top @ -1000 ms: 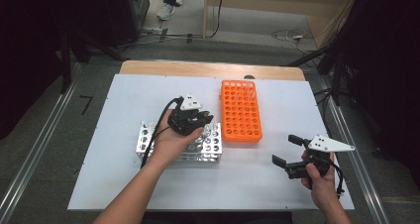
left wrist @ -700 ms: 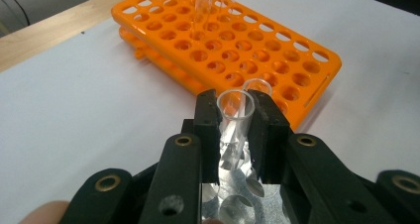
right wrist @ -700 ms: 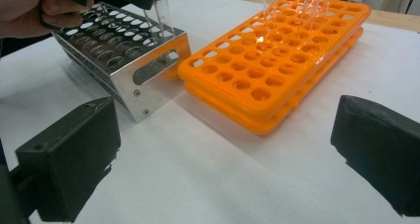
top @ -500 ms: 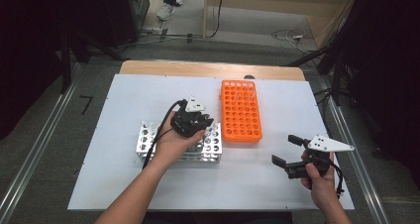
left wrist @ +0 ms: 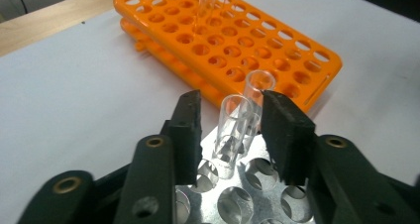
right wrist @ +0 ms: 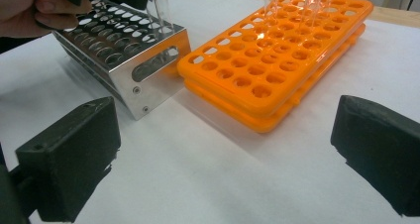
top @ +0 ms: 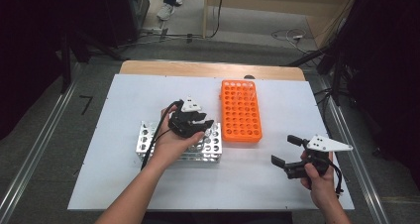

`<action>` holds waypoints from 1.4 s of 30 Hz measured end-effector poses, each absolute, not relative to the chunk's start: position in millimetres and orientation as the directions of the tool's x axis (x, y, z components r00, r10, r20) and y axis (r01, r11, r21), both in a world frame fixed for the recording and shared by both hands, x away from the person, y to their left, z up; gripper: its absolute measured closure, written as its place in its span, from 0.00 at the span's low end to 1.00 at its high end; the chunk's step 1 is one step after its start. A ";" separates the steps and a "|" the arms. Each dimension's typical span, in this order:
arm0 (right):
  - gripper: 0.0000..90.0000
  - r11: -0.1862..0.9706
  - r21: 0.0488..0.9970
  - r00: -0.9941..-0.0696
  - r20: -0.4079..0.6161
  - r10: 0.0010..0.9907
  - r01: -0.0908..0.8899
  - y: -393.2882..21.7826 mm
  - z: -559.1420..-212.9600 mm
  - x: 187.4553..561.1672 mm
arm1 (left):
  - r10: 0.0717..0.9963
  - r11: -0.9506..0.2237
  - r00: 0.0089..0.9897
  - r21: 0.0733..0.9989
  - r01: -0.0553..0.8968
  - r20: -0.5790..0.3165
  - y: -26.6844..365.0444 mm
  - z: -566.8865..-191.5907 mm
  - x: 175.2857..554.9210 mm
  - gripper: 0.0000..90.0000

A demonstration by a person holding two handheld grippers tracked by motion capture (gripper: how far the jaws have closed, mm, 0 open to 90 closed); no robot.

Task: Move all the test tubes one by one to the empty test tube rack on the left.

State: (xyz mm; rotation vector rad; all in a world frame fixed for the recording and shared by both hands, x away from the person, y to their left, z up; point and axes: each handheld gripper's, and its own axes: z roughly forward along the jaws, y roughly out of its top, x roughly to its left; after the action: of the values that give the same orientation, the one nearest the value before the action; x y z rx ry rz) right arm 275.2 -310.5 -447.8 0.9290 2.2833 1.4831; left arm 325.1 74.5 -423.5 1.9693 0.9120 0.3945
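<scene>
1. A white table (top: 124, 184) fills mid-frame, dark floor around it.
2. The left gripper (left wrist: 230, 130), jaws apart, straddles a clear tube (left wrist: 230, 135) standing in the metal rack (top: 146, 142), left of centre.
3. The right gripper (top: 286, 149) idles agape, lower right.
4. Likely step: grasping the tube. Next, I judge: close, lift straight, cross to the orange rack (top: 241, 110).

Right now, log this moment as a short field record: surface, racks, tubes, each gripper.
surface: white table top
metal rack: left of the orange rack, both on the table
tubes: two clear tubes upright in the metal rack; a few more in the orange rack's far end
left gripper: over the metal rack, jaws open around the two tubes
right gripper: open, holding nothing
</scene>
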 end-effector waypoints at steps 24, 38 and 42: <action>0.00 0.263 0.885 -0.755 0.137 0.641 0.384 -293.3 -442.5 287.4 | 0.709 -0.146 0.685 0.916 0.374 -0.166 137.7 -413.1 246.0 0.00; 0.00 0.265 0.888 -0.754 0.125 0.645 0.374 -277.2 -425.6 323.3 | 0.735 -0.082 0.658 0.941 0.328 -0.166 168.6 -428.1 209.5 0.00; 0.00 0.255 0.888 -0.750 0.138 0.647 0.383 -273.1 -423.0 338.1 | 0.740 -0.074 0.651 0.942 0.328 -0.168 174.7 -433.1 203.8 0.00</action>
State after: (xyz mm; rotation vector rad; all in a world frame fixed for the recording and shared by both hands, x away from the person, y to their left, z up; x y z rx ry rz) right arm 338.1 -273.1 -423.0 0.9582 2.2728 1.4940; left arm 203.8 174.7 -433.1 1.6686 0.8843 0.4276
